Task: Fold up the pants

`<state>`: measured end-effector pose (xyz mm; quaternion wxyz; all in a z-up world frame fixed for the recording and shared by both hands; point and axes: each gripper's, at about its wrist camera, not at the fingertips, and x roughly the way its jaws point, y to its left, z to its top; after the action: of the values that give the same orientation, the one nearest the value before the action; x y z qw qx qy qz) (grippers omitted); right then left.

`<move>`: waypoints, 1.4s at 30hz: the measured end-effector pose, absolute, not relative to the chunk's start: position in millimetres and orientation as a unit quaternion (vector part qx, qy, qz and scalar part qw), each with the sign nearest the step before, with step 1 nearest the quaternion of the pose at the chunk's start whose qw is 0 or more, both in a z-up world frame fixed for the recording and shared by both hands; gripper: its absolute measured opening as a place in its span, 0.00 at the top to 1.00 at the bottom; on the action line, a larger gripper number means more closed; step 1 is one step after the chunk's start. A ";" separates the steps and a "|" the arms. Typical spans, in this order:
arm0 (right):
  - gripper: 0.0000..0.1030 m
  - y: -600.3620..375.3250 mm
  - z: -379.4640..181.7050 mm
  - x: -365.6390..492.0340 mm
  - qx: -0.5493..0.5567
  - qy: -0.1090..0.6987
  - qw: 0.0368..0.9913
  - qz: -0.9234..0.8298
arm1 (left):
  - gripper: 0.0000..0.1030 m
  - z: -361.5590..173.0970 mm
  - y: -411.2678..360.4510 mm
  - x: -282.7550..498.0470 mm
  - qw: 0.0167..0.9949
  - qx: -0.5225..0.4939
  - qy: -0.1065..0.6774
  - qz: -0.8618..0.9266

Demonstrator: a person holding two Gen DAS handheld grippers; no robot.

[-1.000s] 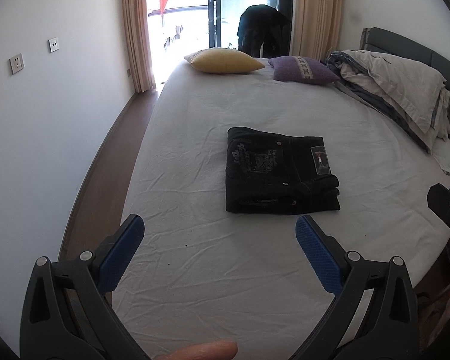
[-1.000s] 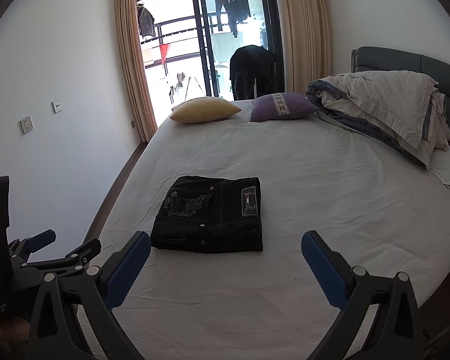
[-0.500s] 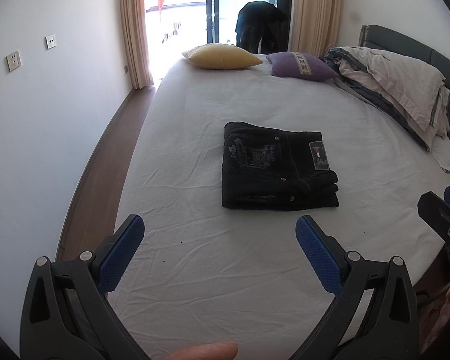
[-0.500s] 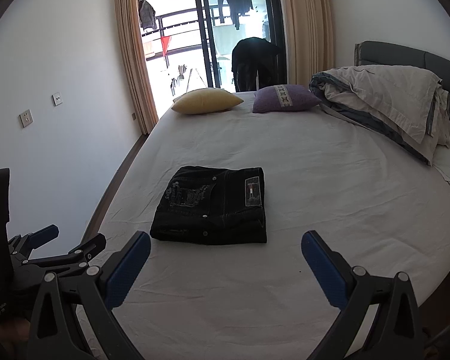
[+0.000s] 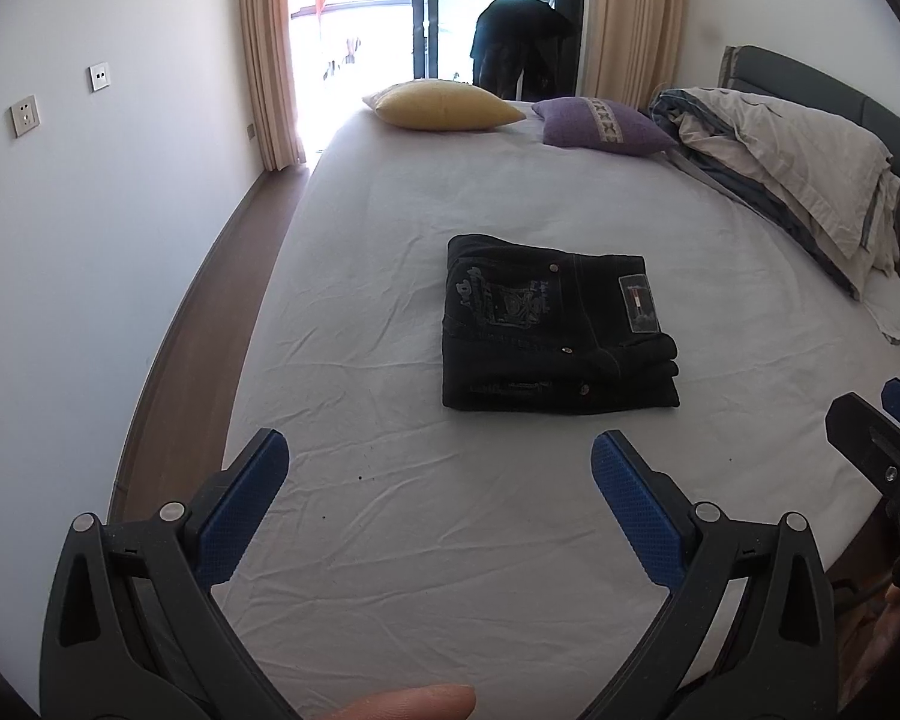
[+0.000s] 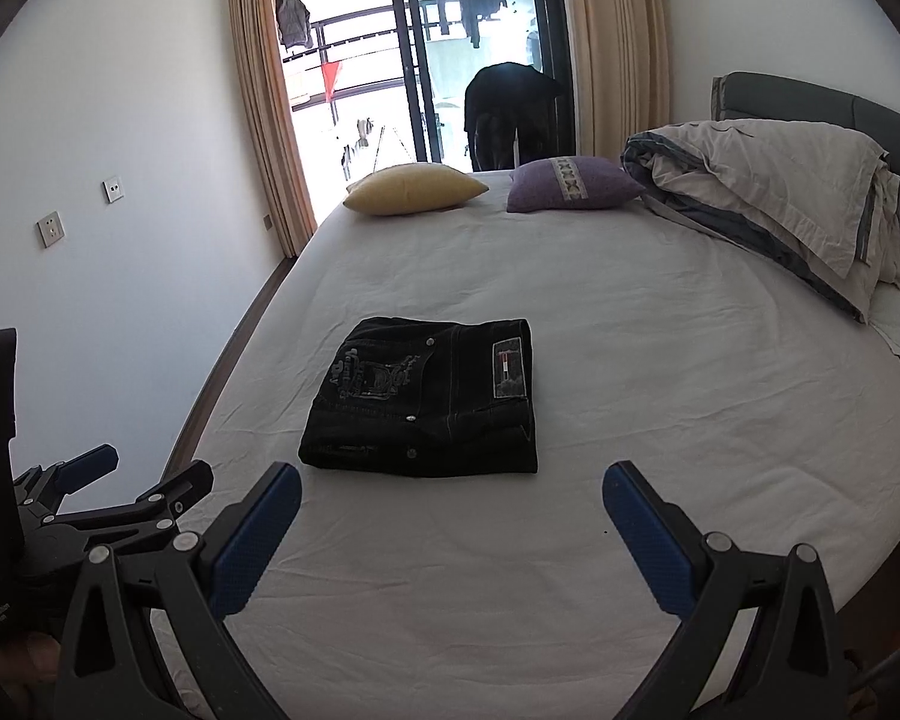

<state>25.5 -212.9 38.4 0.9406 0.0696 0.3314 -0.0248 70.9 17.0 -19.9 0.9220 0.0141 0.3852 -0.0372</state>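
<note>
The black jeans point(image 5: 555, 330) lie folded in a neat stack mid-bed point(image 5: 390, 570); left gripper point(image 5: 438, 468) and right gripper point(image 6: 450, 498) hang empty, jaws wide apart; folding seems finished; next, probably only withdrawal.

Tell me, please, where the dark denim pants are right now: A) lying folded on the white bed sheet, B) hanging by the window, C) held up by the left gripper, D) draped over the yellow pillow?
A: the dark denim pants lie as a folded stack on the white bed sheet, with both open grippers apart from them.

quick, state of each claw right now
left claw: open, empty, short of the folded pants
right claw: open, empty
</note>
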 end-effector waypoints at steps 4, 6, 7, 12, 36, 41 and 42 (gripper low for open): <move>0.00 -212.6 37.4 24.9 0.070 0.332 0.941 -0.025 | 0.00 -19.7 17.5 71.1 0.922 0.014 0.385 -0.038; 0.00 -212.6 37.1 25.0 0.070 0.332 0.940 -0.025 | 0.00 -20.1 16.9 70.8 0.922 0.014 0.385 -0.038; 0.00 -212.1 36.4 24.3 0.070 0.332 0.940 -0.025 | 0.00 -20.1 17.1 71.0 0.922 0.015 0.385 -0.038; 0.00 -211.2 34.8 24.2 0.070 0.333 0.940 -0.024 | 0.00 -21.1 15.9 70.7 0.922 0.014 0.386 -0.038; 0.00 -208.5 24.6 25.7 0.070 0.338 0.938 -0.020 | 0.00 -21.5 15.4 70.1 0.921 0.014 0.387 -0.038; 0.00 -208.3 24.5 25.6 0.070 0.339 0.938 -0.020 | 0.00 -21.0 15.7 70.0 0.921 0.014 0.387 -0.038; 0.00 -208.5 24.8 25.8 0.070 0.338 0.938 -0.020 | 0.00 -22.1 15.4 69.8 0.921 0.013 0.387 -0.039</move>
<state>25.8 -208.5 24.8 0.9382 0.0697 0.3385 -0.0199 69.8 15.4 -22.1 0.9211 0.0132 0.3873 -0.0386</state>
